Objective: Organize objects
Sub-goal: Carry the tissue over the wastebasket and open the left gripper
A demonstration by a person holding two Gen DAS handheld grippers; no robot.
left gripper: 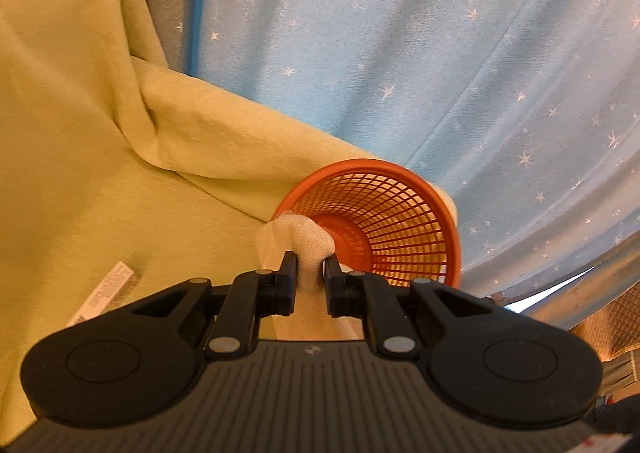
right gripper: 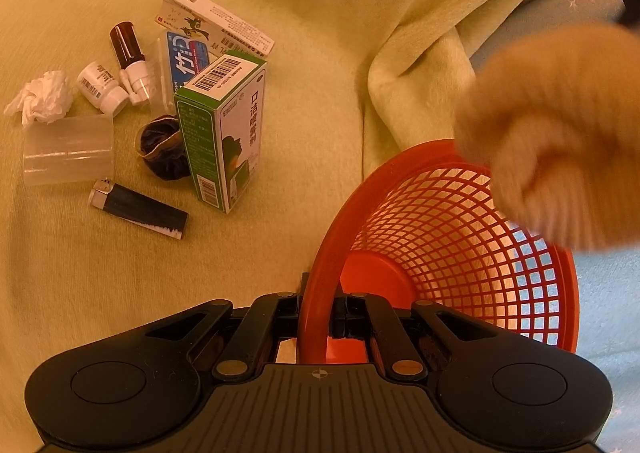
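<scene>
— Left wrist view: what does the left tool (left gripper: 310,267) hold?
— Its jaws are nearly closed, pinching a bunched white woven cloth (left gripper: 296,239) at the rim of the orange-red plastic mesh basket (left gripper: 384,221), which lies tilted on yellow-green fabric (left gripper: 80,133) before a blue star-print curtain (left gripper: 440,53).

— And the right wrist view?
— The right tool (right gripper: 316,313) clamps the basket (right gripper: 440,245) rim between narrow jaws. A blurred hand (right gripper: 560,133) hovers over its mouth. Left of it lie a green-and-white carton (right gripper: 224,133), a black lighter (right gripper: 140,209), a brown spray bottle (right gripper: 130,57) and crumpled white tissue (right gripper: 42,95).
</scene>
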